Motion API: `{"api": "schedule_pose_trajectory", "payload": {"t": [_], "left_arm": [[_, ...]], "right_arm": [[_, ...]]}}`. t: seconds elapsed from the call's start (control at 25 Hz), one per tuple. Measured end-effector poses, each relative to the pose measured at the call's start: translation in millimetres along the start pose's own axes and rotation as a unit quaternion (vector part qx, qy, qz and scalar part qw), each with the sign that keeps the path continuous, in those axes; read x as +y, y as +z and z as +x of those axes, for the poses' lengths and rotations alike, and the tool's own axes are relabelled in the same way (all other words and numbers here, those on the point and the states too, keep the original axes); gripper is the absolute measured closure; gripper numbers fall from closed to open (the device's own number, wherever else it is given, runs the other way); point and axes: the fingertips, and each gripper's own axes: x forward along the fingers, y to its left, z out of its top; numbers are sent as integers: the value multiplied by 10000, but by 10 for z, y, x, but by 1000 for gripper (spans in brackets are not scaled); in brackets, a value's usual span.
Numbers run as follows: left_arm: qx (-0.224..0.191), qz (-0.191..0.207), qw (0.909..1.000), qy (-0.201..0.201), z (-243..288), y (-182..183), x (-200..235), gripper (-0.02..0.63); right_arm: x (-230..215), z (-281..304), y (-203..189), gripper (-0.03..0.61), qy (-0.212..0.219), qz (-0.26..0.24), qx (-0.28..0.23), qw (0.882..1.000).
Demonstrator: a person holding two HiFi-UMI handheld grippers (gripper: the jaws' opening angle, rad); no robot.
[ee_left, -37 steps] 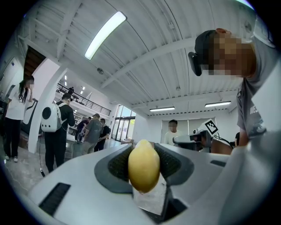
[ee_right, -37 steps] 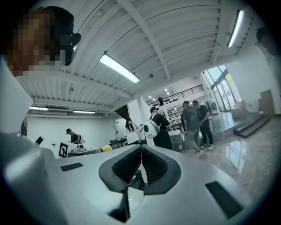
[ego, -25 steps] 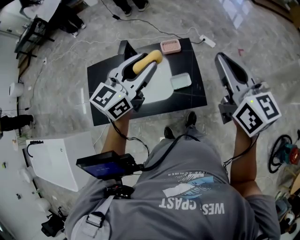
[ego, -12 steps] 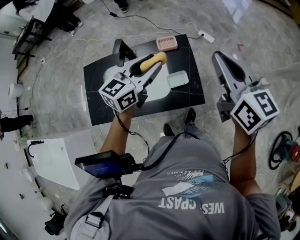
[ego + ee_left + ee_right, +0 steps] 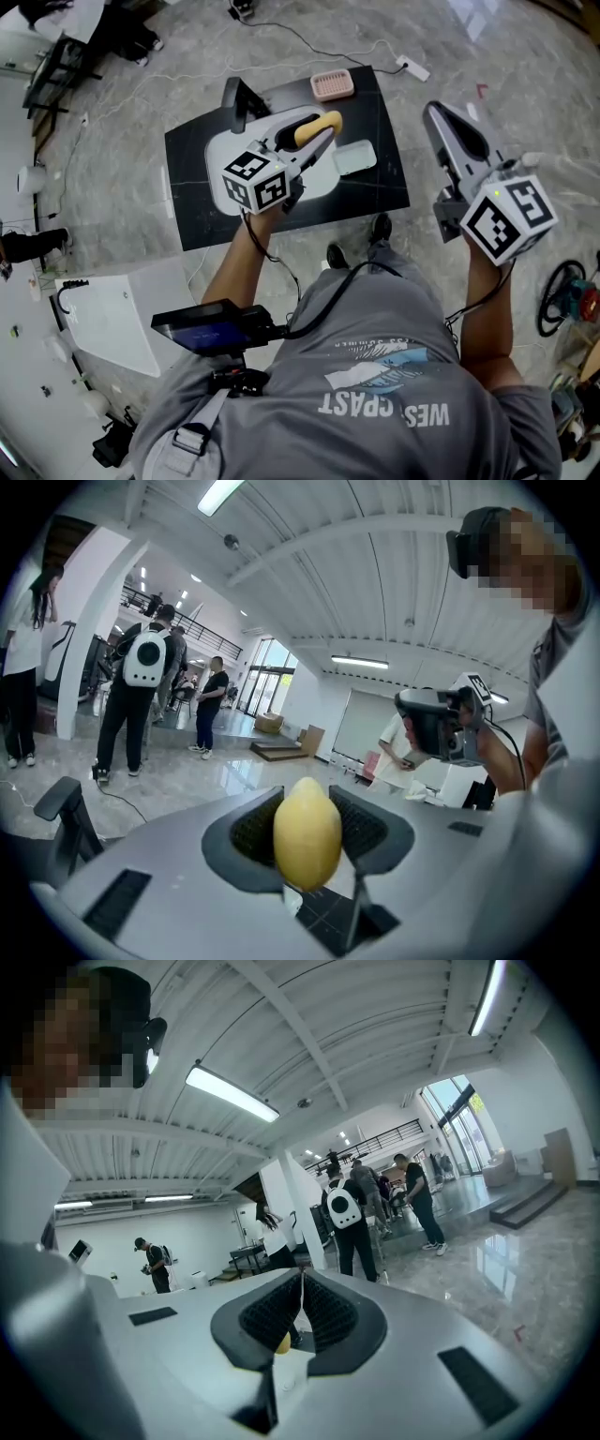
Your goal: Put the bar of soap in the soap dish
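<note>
A yellow oval bar of soap (image 5: pixel 320 126) sits between the jaws of my left gripper (image 5: pixel 317 130), held in the air over the white mat (image 5: pixel 230 155) on the black table (image 5: pixel 187 216). In the left gripper view the soap (image 5: pixel 307 833) fills the gap between the pads. A pink ribbed soap dish (image 5: pixel 332 84) lies at the table's far edge, beyond the soap. A pale green shallow dish (image 5: pixel 357 157) lies just right of the soap. My right gripper (image 5: pixel 434 112) hangs off the table's right side with its jaws together and nothing in them (image 5: pixel 301 1309).
A black stand (image 5: pixel 239 97) rises at the table's far left. On the marble floor lie cables and a white power strip (image 5: pixel 412 68). A white board (image 5: pixel 112 319) lies on the floor at the left. Several people stand in the hall.
My left gripper has carried the soap to the right and farther over the table, nearer the two dishes. The right gripper has hardly moved.
</note>
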Motion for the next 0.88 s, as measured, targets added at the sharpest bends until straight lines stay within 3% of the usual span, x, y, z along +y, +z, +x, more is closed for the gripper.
{"api": "schedule_pose_trajectory", "payload": {"t": [0.44,0.88], "left_arm": [[626,-59,9980,69,311,-535,97,457],[1370,85,9904,159,583,-1075,176,457]], "right_arm": [[-194,-41,-82,572,-59,93,45,9999],[-359,-107,-156,572,-109,196,125,9997]]}}
